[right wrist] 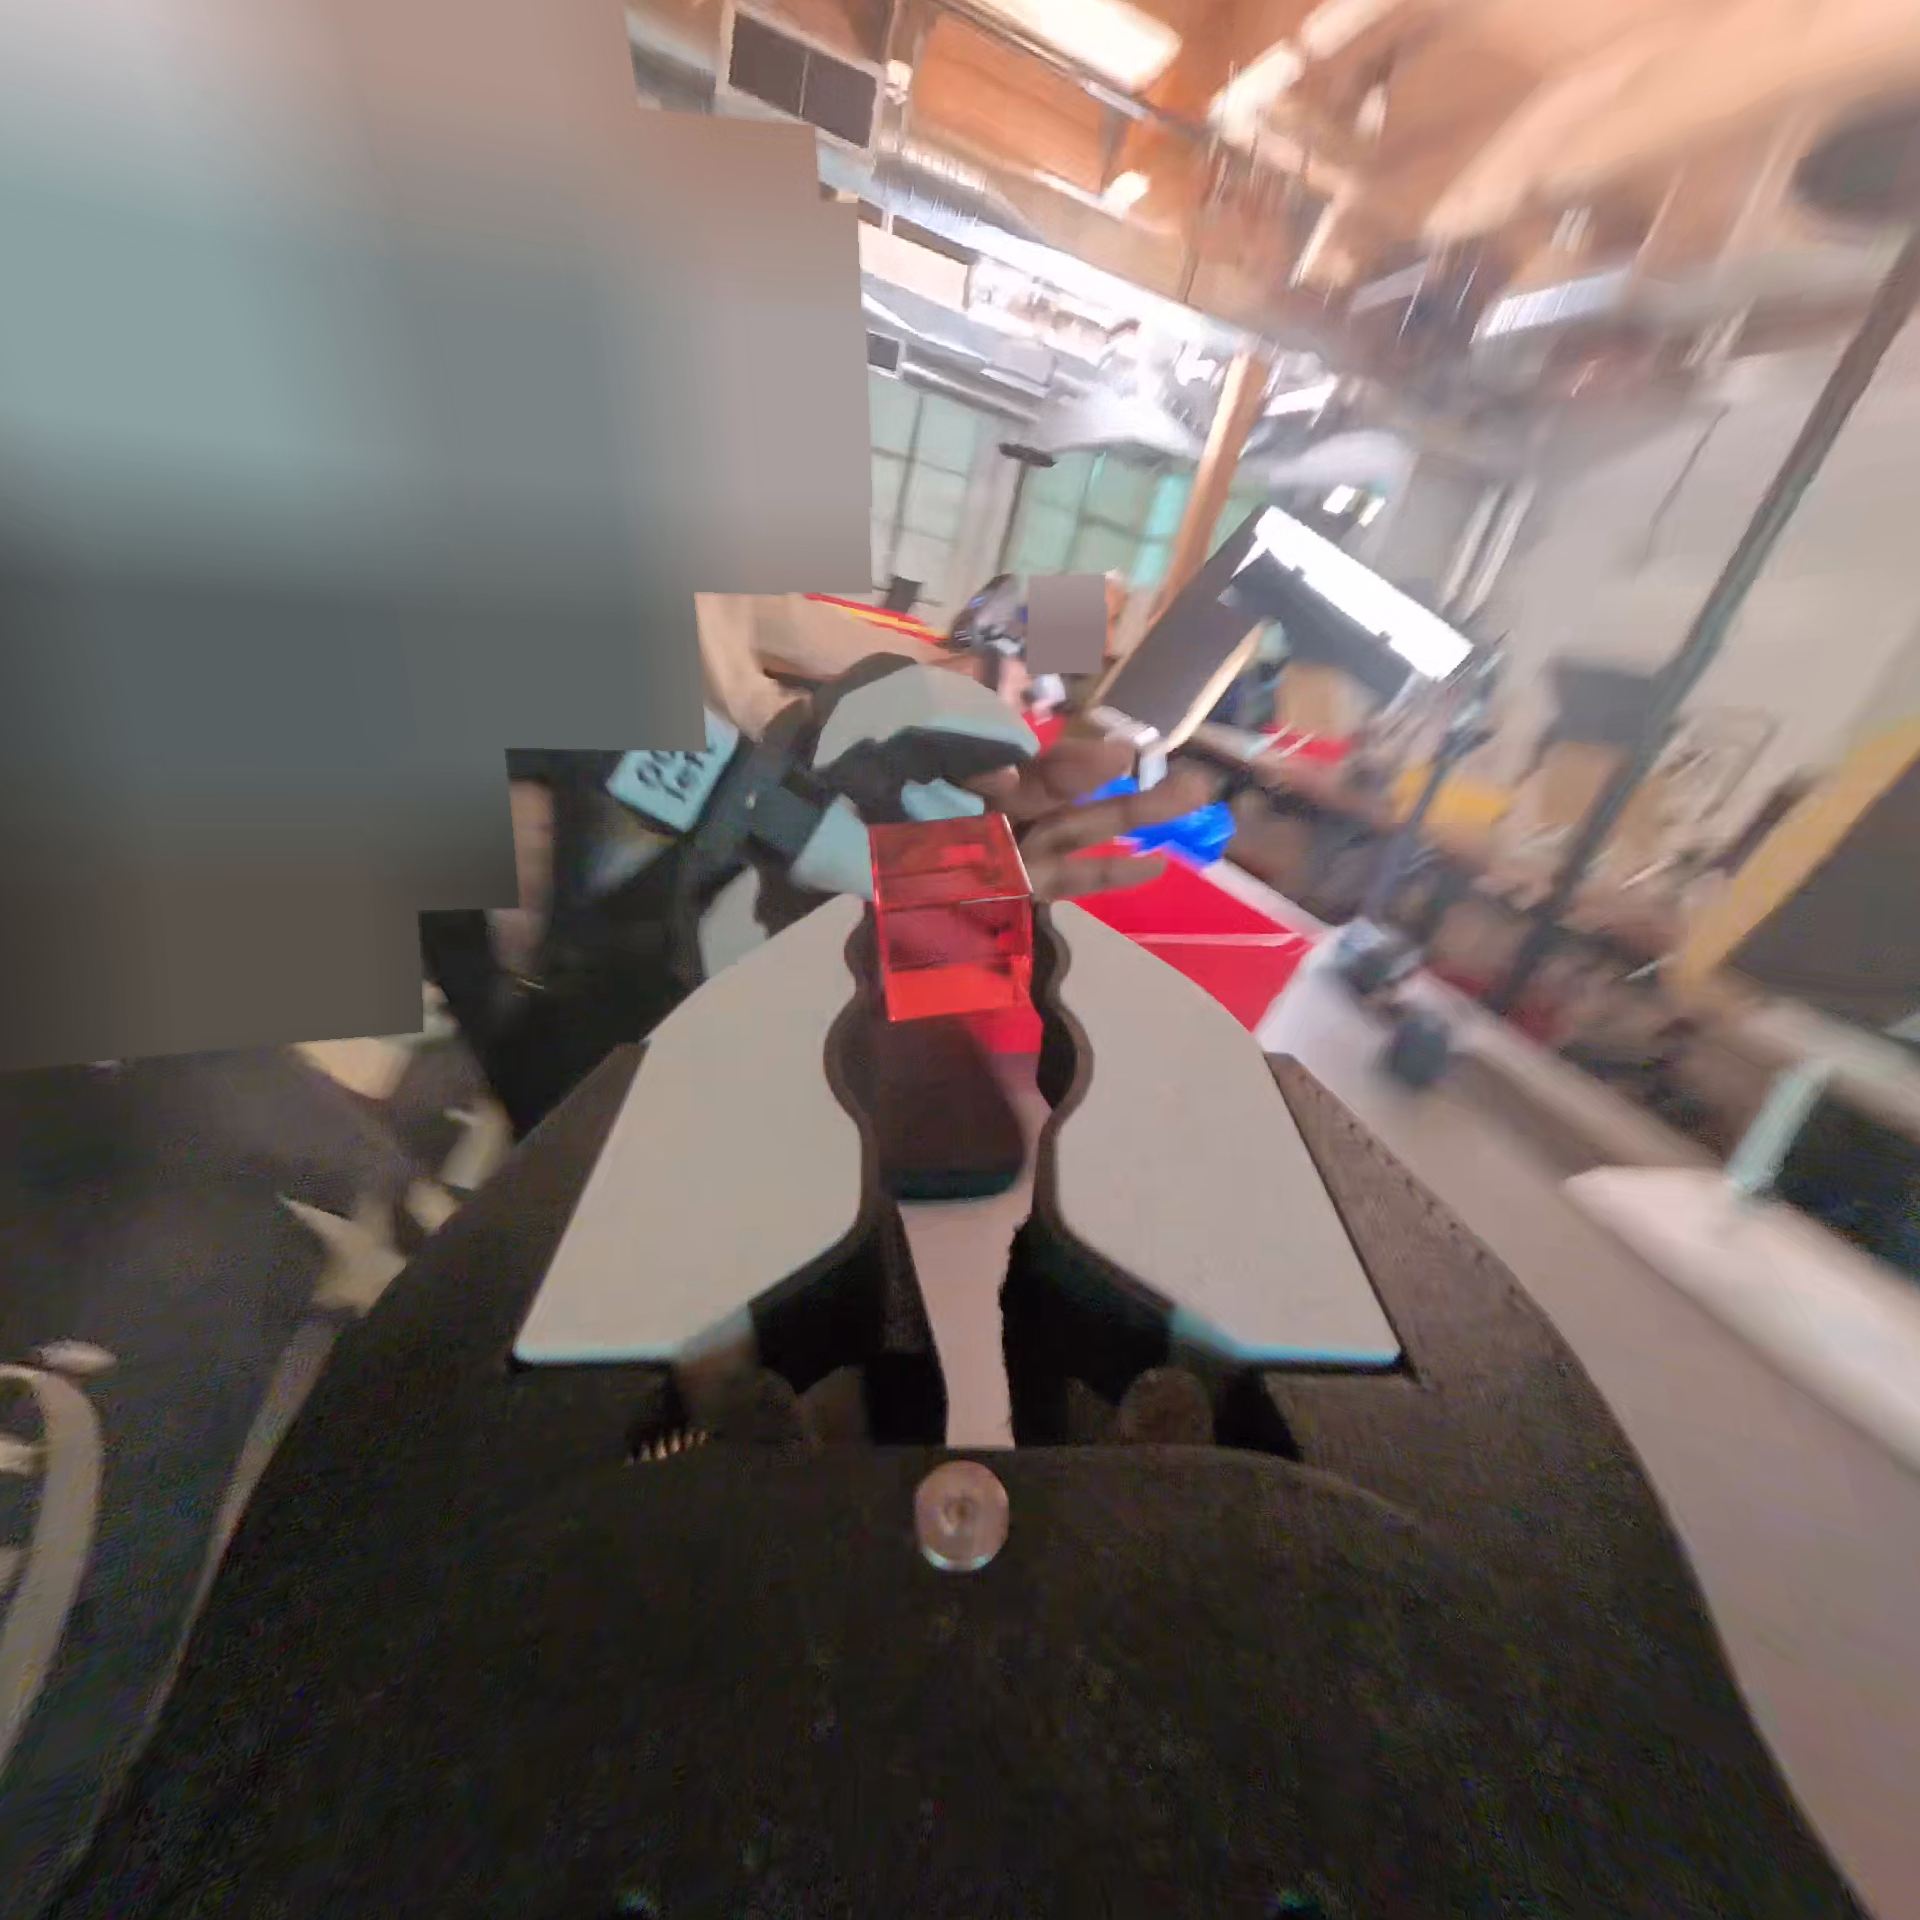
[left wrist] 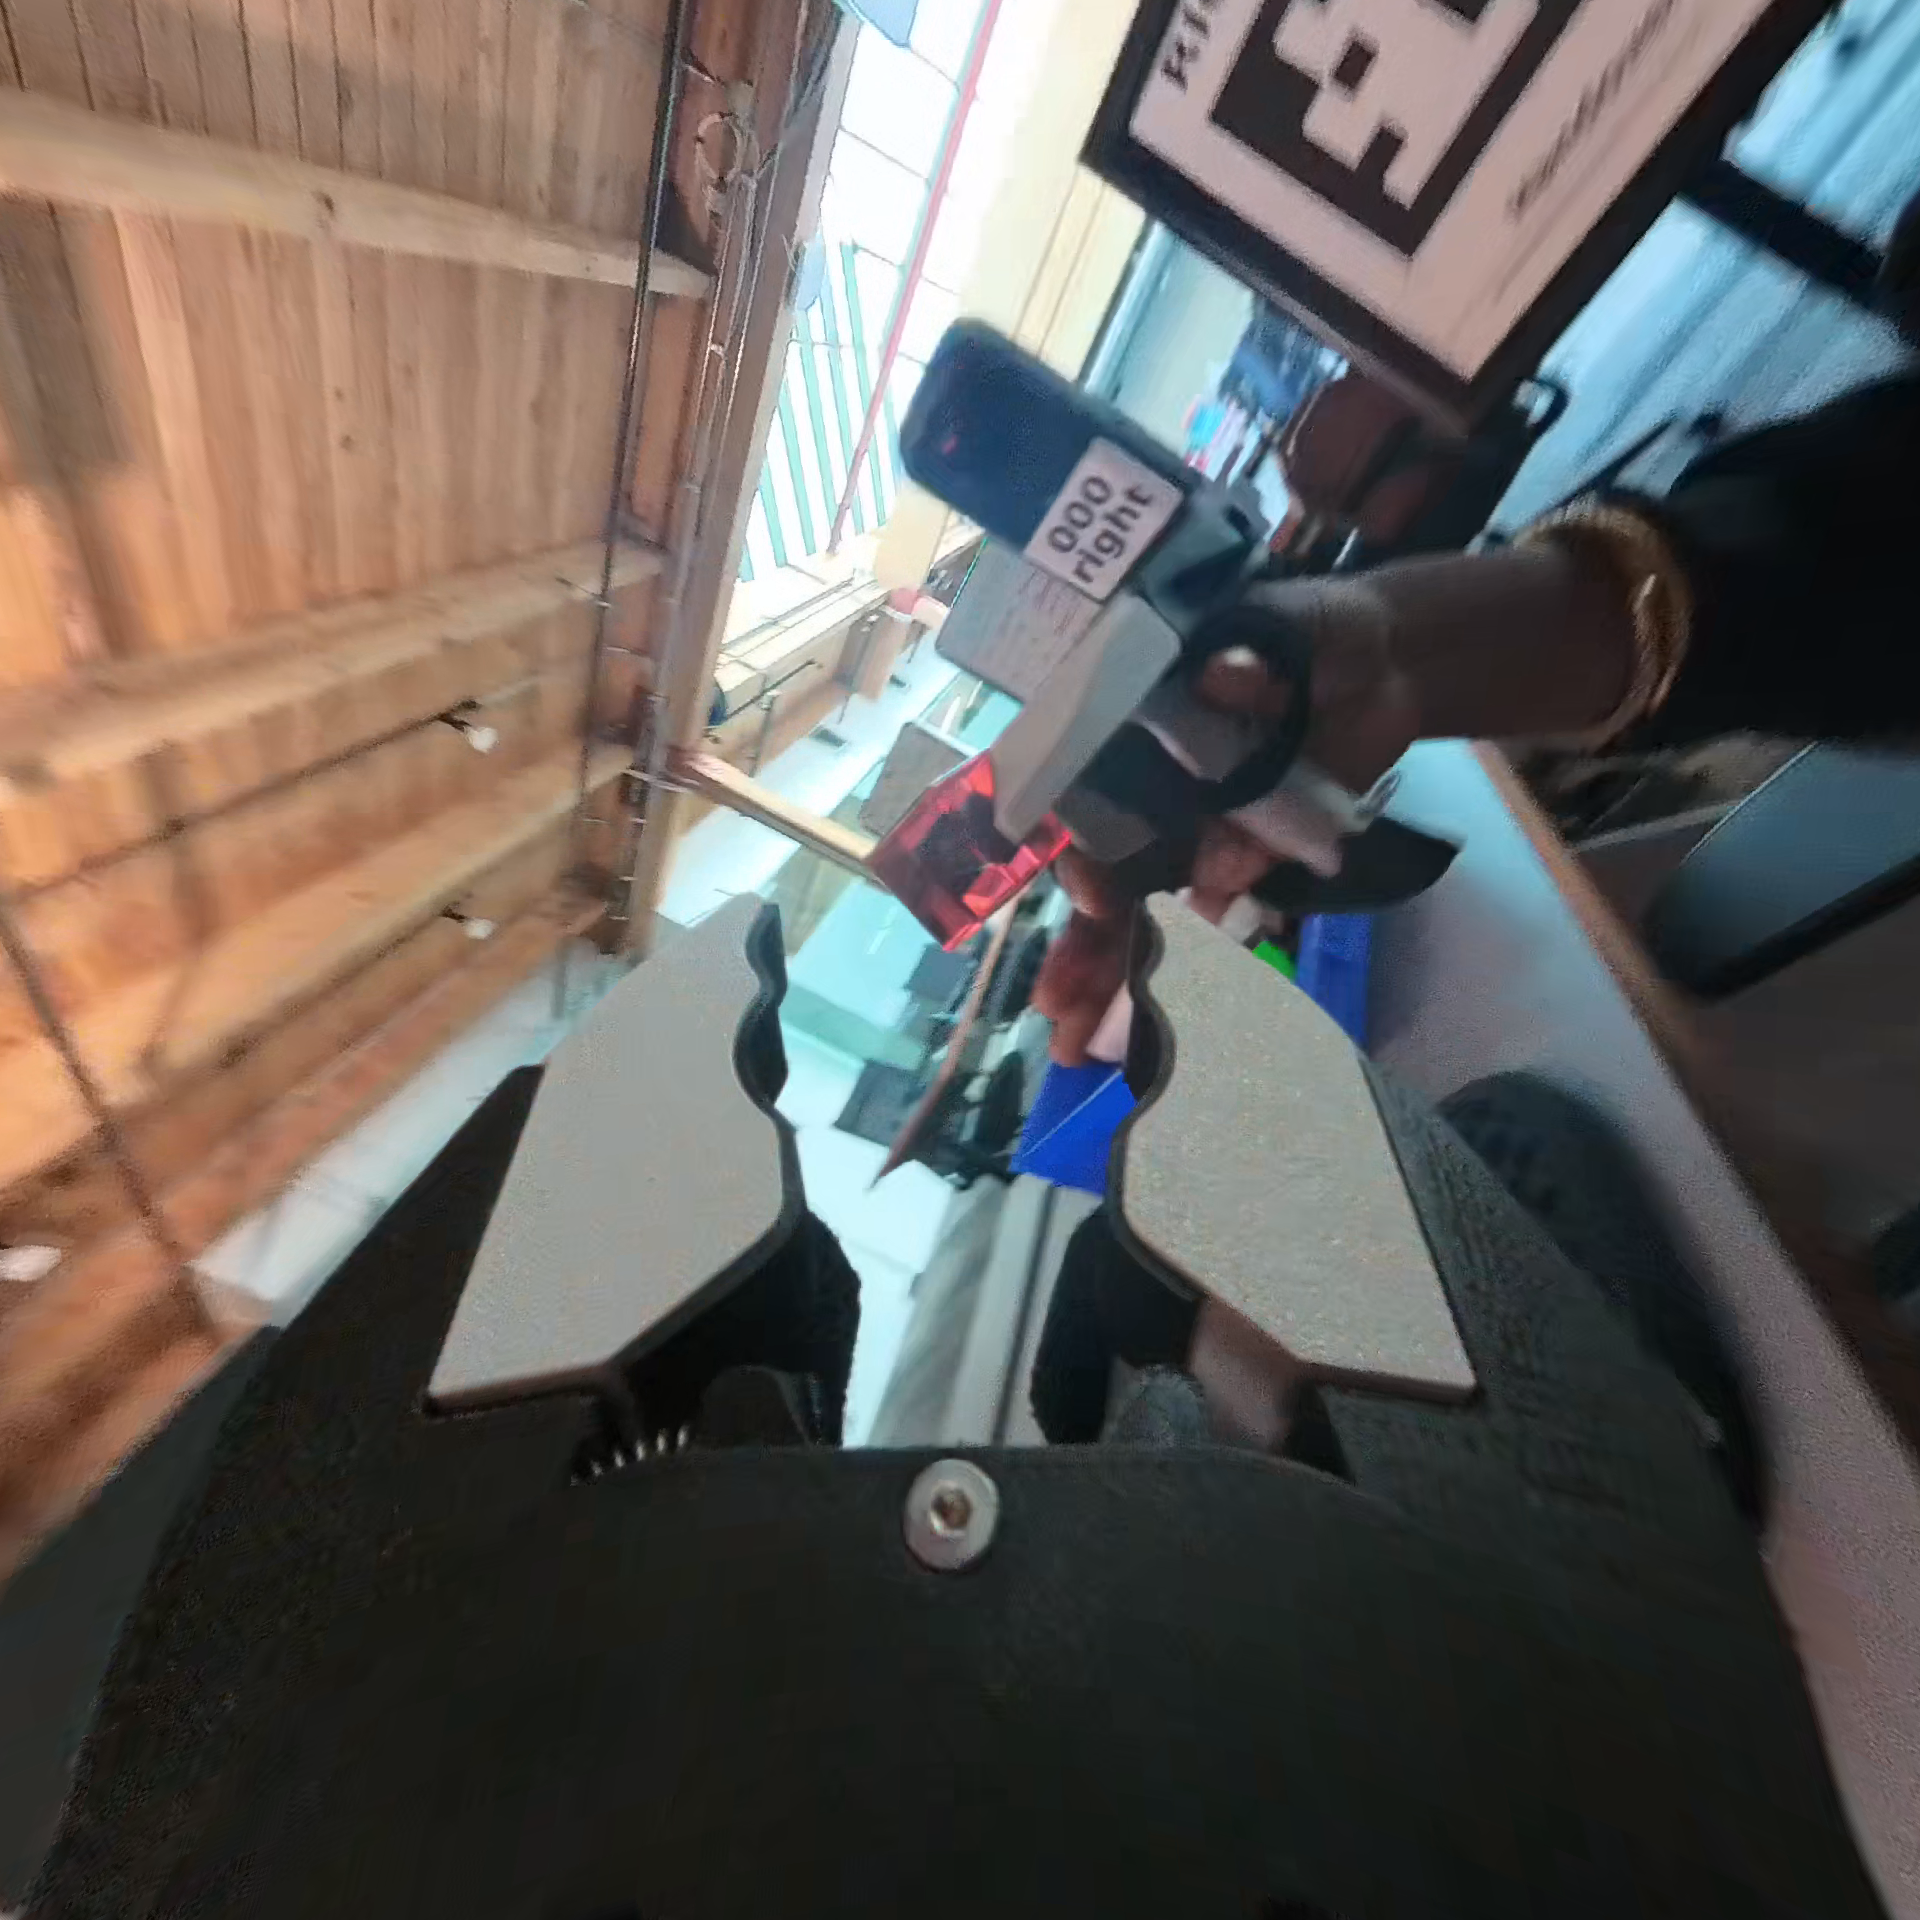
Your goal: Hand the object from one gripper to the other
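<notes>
Much of the right wrist view is covered by large blur patches at upper left, and the rest of the room behind is smeared by motion, so shelves and benches there cannot be made out. In the left wrist view a wooden plank ceiling (left wrist: 312, 520) fills the left side, and a black-framed board with a black-and-white square marker (left wrist: 1434, 135) is cut off at the top edge. A red open bin (right wrist: 1174, 925) and a blue bin (left wrist: 1081, 1122) sit far behind; their contents cannot be told.

The right gripper (right wrist: 954, 940) is clenched on the translucent red plastic cube (right wrist: 951, 925), held at the fingertips in mid-air. The left gripper (left wrist: 961, 961) stands released, its jaws spread with nothing between them, near the cube but apart from it.
</notes>
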`<state>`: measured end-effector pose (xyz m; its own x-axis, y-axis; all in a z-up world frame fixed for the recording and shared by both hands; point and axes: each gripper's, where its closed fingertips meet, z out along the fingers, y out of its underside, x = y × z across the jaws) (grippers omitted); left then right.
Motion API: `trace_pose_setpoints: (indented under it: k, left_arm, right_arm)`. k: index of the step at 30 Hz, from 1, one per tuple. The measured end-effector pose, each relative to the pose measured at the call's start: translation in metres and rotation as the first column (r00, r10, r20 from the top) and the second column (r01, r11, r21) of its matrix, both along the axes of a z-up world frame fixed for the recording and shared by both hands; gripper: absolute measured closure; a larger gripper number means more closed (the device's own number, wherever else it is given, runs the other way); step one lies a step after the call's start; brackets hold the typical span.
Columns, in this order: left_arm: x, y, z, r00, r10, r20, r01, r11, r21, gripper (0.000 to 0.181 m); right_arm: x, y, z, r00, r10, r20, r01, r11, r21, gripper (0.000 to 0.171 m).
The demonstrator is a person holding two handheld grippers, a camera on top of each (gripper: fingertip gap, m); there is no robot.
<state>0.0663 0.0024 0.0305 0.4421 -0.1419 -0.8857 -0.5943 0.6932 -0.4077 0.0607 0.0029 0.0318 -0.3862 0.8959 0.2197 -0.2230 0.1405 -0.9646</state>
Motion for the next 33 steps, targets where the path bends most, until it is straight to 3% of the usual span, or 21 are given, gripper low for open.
trace_pose_setpoints:
  k: [2, 5, 12, 15, 17, 20, 23, 25, 28, 30, 33]
  left_arm:
    - [0.003, 0.001, -0.001, 0.997, 0.048, -0.057, -0.044, 0.997, 0.066, 0.118]
    - [0.005, 0.005, -0.008, 0.982, 0.117, -0.147, -0.097, 0.986, 0.138, 0.122]
    - [0.01, 0.011, -0.023, 0.958, 0.143, -0.248, -0.11, 0.984, 0.14, 0.15]
    - [0.009, 0.014, -0.023, 0.963, 0.15, -0.225, -0.131, 0.986, 0.1, 0.152]
    - [0.007, 0.014, -0.019, 0.979, 0.12, -0.164, -0.116, 0.993, 0.035, 0.153]
    - [0.002, 0.011, -0.007, 0.999, 0.045, 0.001, -0.045, 0.996, -0.082, 0.153]
    - [0.0, 0.006, -0.002, 0.979, -0.06, 0.193, 0.113, 0.954, -0.277, 0.153]
    - [0.002, 0.003, -0.009, 0.949, -0.105, 0.296, 0.236, 0.86, -0.452, 0.153]
    - [0.005, -0.001, -0.016, 0.893, -0.128, 0.431, 0.389, 0.699, -0.6, 0.153]
    - [0.007, -0.002, -0.022, 0.873, -0.124, 0.472, 0.444, 0.604, -0.662, 0.152]
    - [0.012, -0.003, -0.031, 0.871, -0.125, 0.475, 0.462, 0.539, -0.704, 0.153]
  right_arm:
    - [-0.001, -0.004, -0.006, 0.985, 0.118, 0.125, -0.096, 0.98, -0.173, 0.144]
    - [0.0, -0.012, -0.02, 0.932, 0.258, 0.255, -0.179, 0.938, -0.297, 0.143]
    - [-0.003, -0.015, -0.031, 0.899, 0.296, 0.322, -0.191, 0.928, -0.32, 0.144]
    - [-0.003, -0.013, -0.031, 0.909, 0.268, 0.32, -0.171, 0.939, -0.3, 0.143]
    - [-0.003, -0.01, -0.023, 0.943, 0.231, 0.239, -0.17, 0.953, -0.252, 0.142]
    - [0.003, -0.004, 0.001, 0.991, 0.132, -0.01, -0.132, 0.983, -0.128, 0.12]
    - [0.009, 0.004, 0.01, 0.973, -0.019, -0.229, 0.058, 0.985, 0.164, 0.099]
    - [0.011, 0.006, 0.007, 0.931, -0.078, -0.356, 0.231, 0.881, 0.412, 0.093]
    - [0.009, 0.005, -0.002, 0.847, -0.101, -0.523, 0.476, 0.581, 0.66, 0.098]
    - [0.006, -0.003, -0.009, 0.803, -0.048, -0.595, 0.564, 0.387, 0.73, 0.106]
    - [0.0, -0.015, -0.017, 0.788, -0.004, -0.615, 0.594, 0.268, 0.759, 0.115]
